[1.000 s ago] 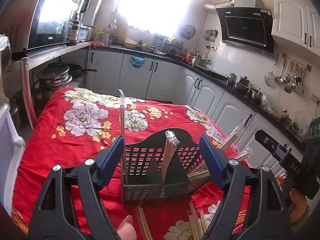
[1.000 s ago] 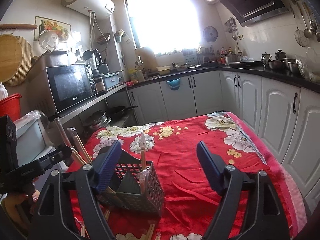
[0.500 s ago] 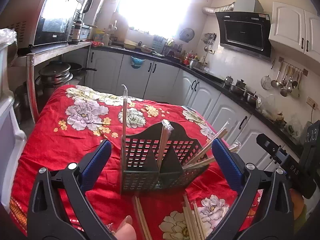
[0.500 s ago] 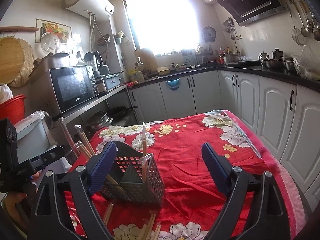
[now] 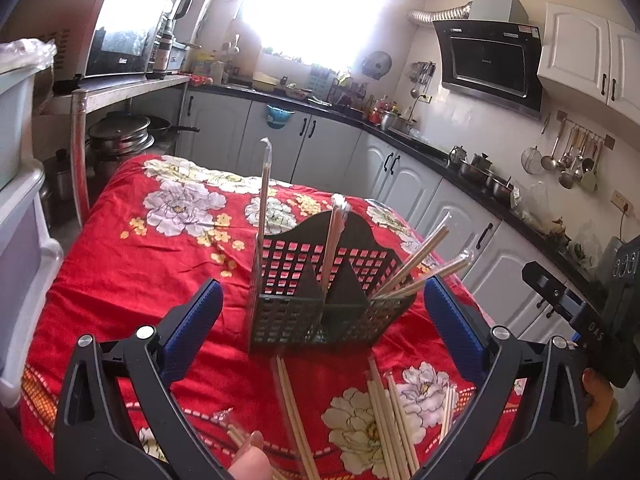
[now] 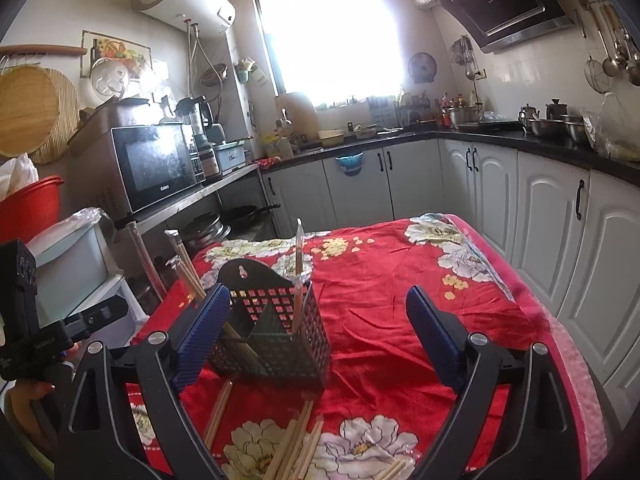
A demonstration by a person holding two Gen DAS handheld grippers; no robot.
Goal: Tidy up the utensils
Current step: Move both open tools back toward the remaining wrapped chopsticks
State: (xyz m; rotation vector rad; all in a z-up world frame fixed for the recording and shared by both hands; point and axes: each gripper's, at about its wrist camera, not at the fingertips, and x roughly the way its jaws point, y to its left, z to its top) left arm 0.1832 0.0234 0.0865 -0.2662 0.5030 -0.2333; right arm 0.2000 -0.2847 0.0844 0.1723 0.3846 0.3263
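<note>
Baskets: one black utensil basket (image 5: 320, 300), mid-frame
Grippers: left gripper (image 5: 320, 320) and right gripper (image 6: 316, 336), both spread wide, holding nothing
Chopsticks: loose chopsticks (image 5: 384, 420) below the basket, uncountable

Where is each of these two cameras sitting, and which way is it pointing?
Left wrist view: sits on the left hand-held gripper, looking forward and slightly down at the caddy on the red cloth; its open fingers, a fingertip and the right gripper's handle show.
Right wrist view: sits on the right hand-held gripper, facing the window, caddy low left; open fingers show.
Shared: the caddy, loose chopsticks, cloth, cabinets.
</note>
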